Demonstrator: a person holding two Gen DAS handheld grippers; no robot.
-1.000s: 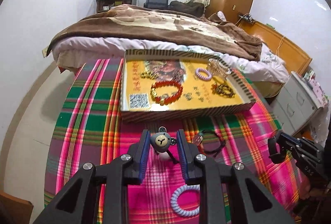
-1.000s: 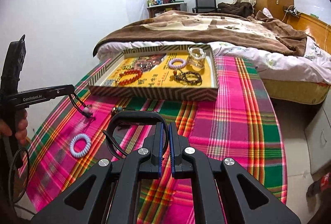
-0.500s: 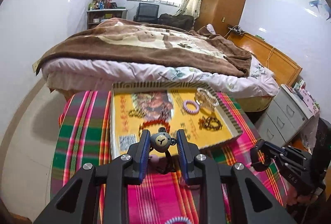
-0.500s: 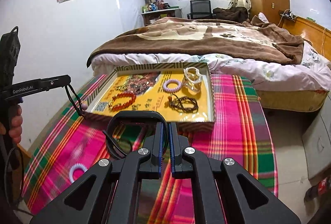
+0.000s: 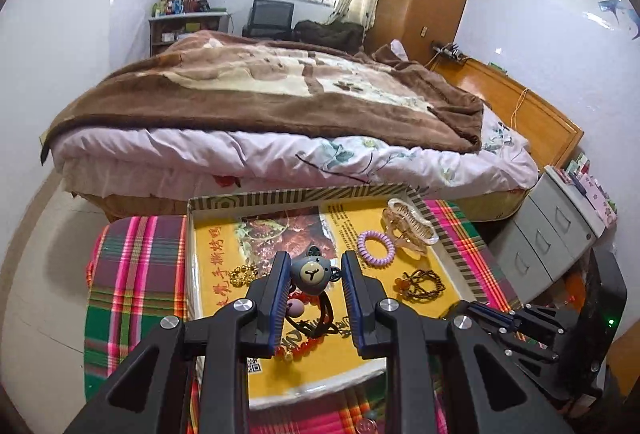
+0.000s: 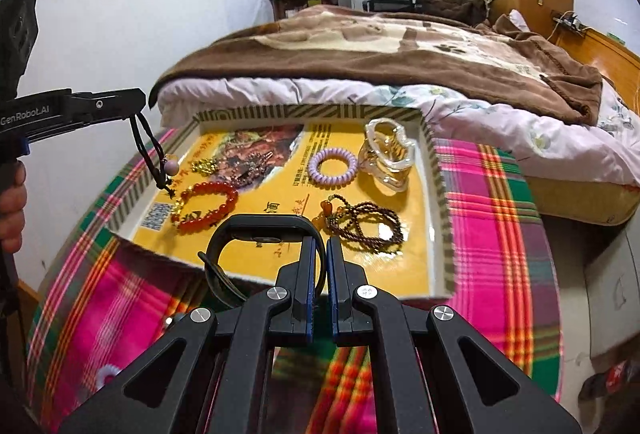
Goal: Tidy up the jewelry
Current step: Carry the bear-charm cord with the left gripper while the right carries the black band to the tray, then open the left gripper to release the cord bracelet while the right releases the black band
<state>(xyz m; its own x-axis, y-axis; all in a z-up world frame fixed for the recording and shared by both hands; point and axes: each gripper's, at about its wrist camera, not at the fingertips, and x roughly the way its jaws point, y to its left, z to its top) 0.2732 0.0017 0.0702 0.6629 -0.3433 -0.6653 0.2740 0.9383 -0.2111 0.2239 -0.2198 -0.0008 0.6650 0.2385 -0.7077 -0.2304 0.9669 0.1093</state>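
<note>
1. The left gripper is gripping a bear charm between its blue pads, the jaws standing only as wide as the charm; a black cord with a pink bead is hanging below it; in the right wrist view the cord is dangling over the left near part of the tray, just above the red bead bracelet.
2. The right gripper is pinching a black band with its jaws nearly touching; the band's loop is standing up and leaning to the left of the fingers, its long axis running across the view; it is sitting over the tray's near wall, roughly at mid-width.
3. The relation that matters, as I judge it: the tray floor is lying straight below and ahead of both held pieces, so each release is calling for a short lowering onto bare yellow floor; the left piece is hanging nearer the red bracelet, the right one nearer the brown cord necklace.
4. Hard to make out: how high the cord's end is hanging above the floor; the band's lower tail is being hidden behind the right gripper; a pale coil ring on the plaid cloth is blurred and partly cut off.
</note>
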